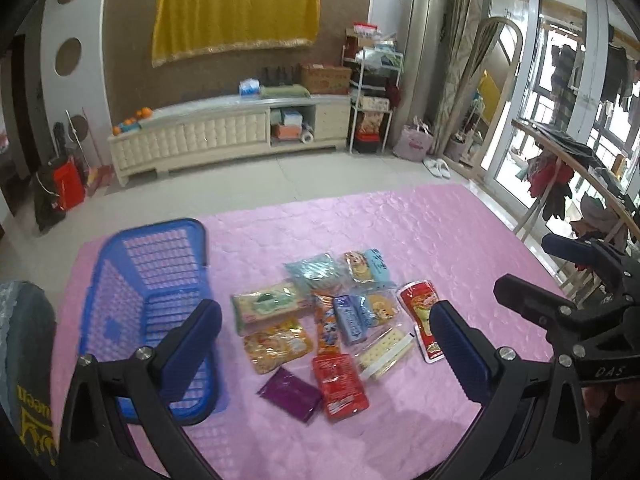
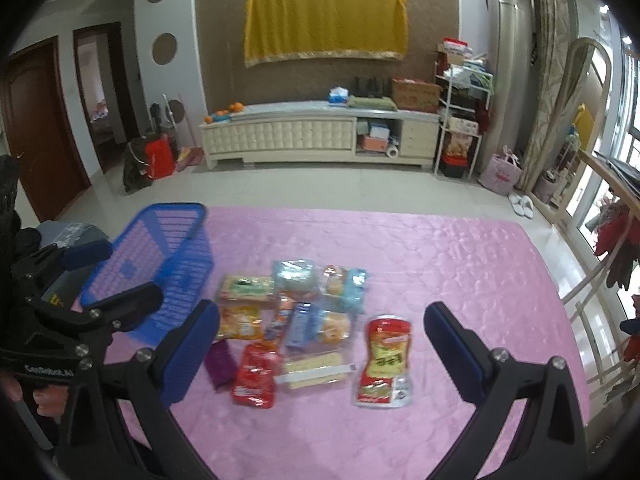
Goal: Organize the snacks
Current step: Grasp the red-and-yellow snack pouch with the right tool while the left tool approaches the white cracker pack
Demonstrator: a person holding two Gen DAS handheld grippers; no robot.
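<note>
Several snack packets lie clustered on a pink quilted cloth [image 1: 400,240]. Among them are a purple packet [image 1: 290,394], a red packet [image 1: 340,386], a cracker pack [image 1: 386,352] and a red-yellow pouch [image 2: 384,360]. An empty blue plastic basket [image 1: 152,300] stands left of them; it also shows in the right wrist view [image 2: 160,264]. My left gripper [image 1: 326,344] is open and empty, held above the snacks. My right gripper [image 2: 320,344] is open and empty, above the same pile, and shows at the right of the left wrist view [image 1: 560,280].
The pink cloth [image 2: 440,260] covers a low surface in a living room. A cream TV cabinet [image 2: 320,136] stands by the far wall, a shelf rack [image 2: 460,120] to its right. A wooden rail with hanging clothes [image 1: 560,176] is at the right.
</note>
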